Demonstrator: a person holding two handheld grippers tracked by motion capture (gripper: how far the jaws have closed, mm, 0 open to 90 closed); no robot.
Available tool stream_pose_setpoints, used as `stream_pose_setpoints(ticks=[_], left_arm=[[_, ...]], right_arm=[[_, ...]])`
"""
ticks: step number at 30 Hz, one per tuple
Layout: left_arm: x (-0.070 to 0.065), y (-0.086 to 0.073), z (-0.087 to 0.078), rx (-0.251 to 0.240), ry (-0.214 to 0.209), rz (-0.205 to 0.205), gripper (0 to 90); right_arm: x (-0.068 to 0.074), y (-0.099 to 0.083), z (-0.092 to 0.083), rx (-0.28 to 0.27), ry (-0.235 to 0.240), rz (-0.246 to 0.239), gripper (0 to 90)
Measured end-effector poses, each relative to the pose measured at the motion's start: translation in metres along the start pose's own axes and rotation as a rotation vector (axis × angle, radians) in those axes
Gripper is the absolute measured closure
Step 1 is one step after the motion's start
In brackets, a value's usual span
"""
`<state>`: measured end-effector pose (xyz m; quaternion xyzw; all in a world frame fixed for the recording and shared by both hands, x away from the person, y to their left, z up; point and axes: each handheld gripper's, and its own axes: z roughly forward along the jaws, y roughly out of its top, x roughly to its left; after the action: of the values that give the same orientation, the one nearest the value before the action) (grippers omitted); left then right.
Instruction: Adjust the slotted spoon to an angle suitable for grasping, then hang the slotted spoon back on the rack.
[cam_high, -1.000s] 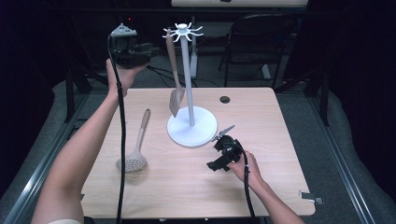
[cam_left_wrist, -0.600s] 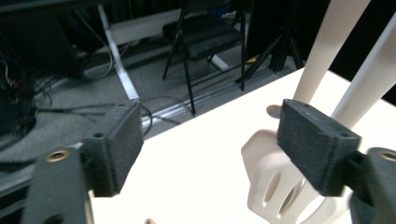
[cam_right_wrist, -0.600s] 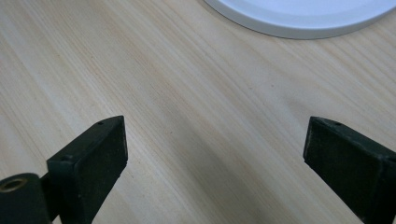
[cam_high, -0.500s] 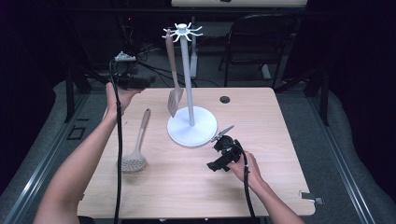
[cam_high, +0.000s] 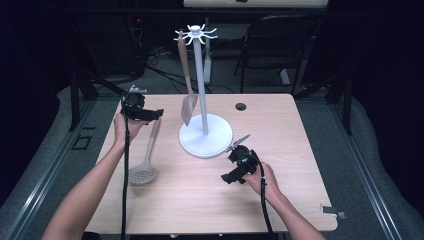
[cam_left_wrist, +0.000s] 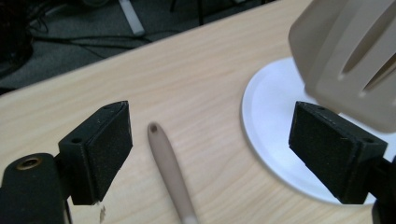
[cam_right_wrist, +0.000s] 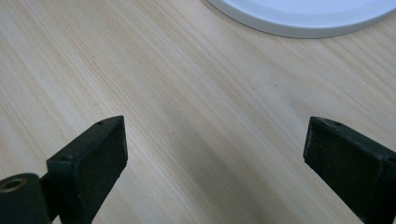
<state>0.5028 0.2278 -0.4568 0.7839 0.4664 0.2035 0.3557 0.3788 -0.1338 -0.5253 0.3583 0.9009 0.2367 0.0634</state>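
A white utensil stand (cam_high: 205, 136) with a round base and a hook crown stands mid-table. A beige slotted spatula (cam_high: 188, 100) hangs from one hook, and its blade (cam_left_wrist: 345, 56) shows close up. A beige skimmer spoon (cam_high: 144, 170) lies flat to the left of the base. My left gripper (cam_high: 145, 112) hovers low over the spoon's handle end (cam_left_wrist: 166, 163). Its jaws (cam_left_wrist: 219, 140) are open and have just been opening, and the handle tip lies between them untouched. My right gripper (cam_high: 237, 160) rests by the base's front right, jaws (cam_right_wrist: 215, 144) wide open over bare wood.
The wooden table (cam_high: 300, 200) has a round cable hole (cam_high: 240, 106) at the back right. A small clip (cam_high: 332, 211) sits at the front right edge. A dark chair (cam_high: 280, 45) and cables stand behind the table. The stand's white base (cam_right_wrist: 303, 16) lies just ahead of my right gripper.
My left hand has come down from beside the stand's top to just above the table at the spoon's handle. The right hand and gripper have stayed put.
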Motion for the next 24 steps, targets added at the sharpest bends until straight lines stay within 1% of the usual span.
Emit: stream_pose_setpoints(ticks=[2,5,8,9,10,11,13,15,16,17,18,20,22,24], left_arm=[[0.002,-0.008,0.004,0.020,0.000,-0.006,13.0],[0.003,-0.018,0.010,0.039,0.007,-0.018,12.9],[0.004,-0.026,0.014,0.060,0.021,-0.027,13.4],[0.004,-0.026,0.014,0.060,0.021,-0.027,13.6],[0.004,-0.031,0.017,0.072,0.027,-0.038,13.8],[0.004,-0.033,0.019,0.083,0.030,-0.039,14.4],[0.004,-0.039,0.023,0.104,0.033,-0.054,15.0],[0.005,-0.044,0.026,0.131,0.037,-0.060,16.2],[0.005,-0.047,0.027,0.145,0.026,-0.069,18.2],[0.005,-0.051,0.029,0.154,0.022,-0.070,24.5],[0.005,-0.054,0.032,0.180,0.018,-0.072,28.6],[0.005,-0.061,0.038,0.217,0.017,-0.083,31.9],[0.005,-0.065,0.043,0.260,0.015,-0.084,35.2],[0.006,-0.069,0.047,0.293,0.013,-0.087,40.5]], right_arm=[[0.001,0.000,0.001,-0.011,0.004,0.010,6.0],[0.001,0.000,0.001,0.000,0.003,0.004,6.0],[0.001,0.000,0.001,0.001,0.004,0.005,6.0],[0.001,0.001,0.001,0.001,0.005,0.005,6.0],[0.001,0.001,0.001,0.001,0.003,-0.002,6.0],[0.002,0.001,0.001,-0.004,0.008,0.002,6.0],[0.001,0.001,0.001,0.007,0.002,-0.008,6.0],[0.001,0.002,0.001,0.011,0.002,-0.011,6.0],[0.001,0.001,0.001,0.008,0.002,-0.009,6.0],[0.001,0.001,0.001,0.011,0.002,-0.010,6.0],[0.001,0.001,0.001,0.010,0.002,-0.010,6.0],[0.001,0.001,0.001,0.011,0.003,-0.010,6.1],[0.002,0.002,0.001,0.007,0.005,-0.007,6.1],[0.002,0.001,0.002,-0.005,0.007,0.002,6.1]])
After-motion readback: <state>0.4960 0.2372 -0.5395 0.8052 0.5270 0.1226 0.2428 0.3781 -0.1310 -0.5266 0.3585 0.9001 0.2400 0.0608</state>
